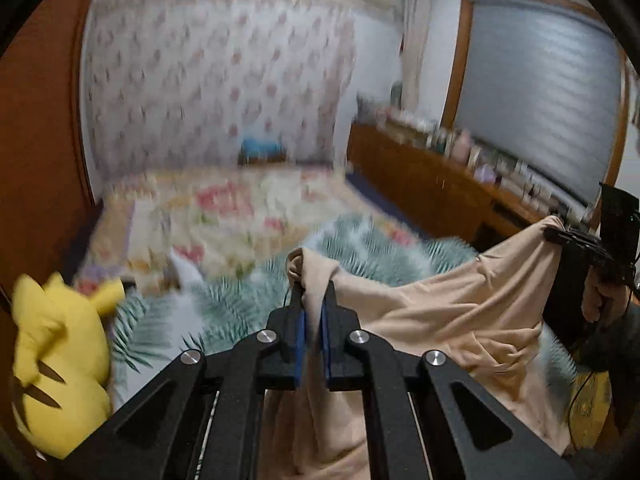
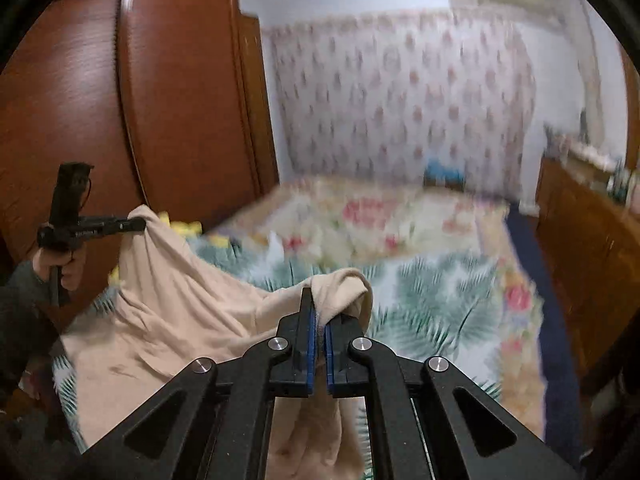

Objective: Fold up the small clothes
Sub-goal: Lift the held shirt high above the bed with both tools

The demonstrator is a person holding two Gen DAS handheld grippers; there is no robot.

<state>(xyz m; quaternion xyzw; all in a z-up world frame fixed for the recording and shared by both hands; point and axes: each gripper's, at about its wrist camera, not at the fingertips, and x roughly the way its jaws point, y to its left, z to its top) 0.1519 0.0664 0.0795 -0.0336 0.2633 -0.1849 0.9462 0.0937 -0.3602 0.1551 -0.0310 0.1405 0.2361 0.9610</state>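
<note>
A beige garment (image 1: 460, 312) hangs stretched in the air between both grippers, above the bed. My left gripper (image 1: 313, 288) is shut on one top corner of it; the cloth bunches over the fingertips. My right gripper (image 2: 319, 300) is shut on the other top corner. The garment also shows in the right wrist view (image 2: 160, 304), sagging in the middle, its lower part draped down toward the bed. Each gripper shows in the other's view: the right gripper (image 1: 560, 236) at far right, the left gripper (image 2: 136, 224) at far left.
The bed has a palm-leaf sheet (image 2: 432, 300) and a floral quilt (image 1: 224, 212) further back. A yellow plush toy (image 1: 56, 360) lies at the bed's left. A wooden wardrobe (image 2: 160, 92) stands left, a low wooden cabinet (image 1: 432, 184) with small items right.
</note>
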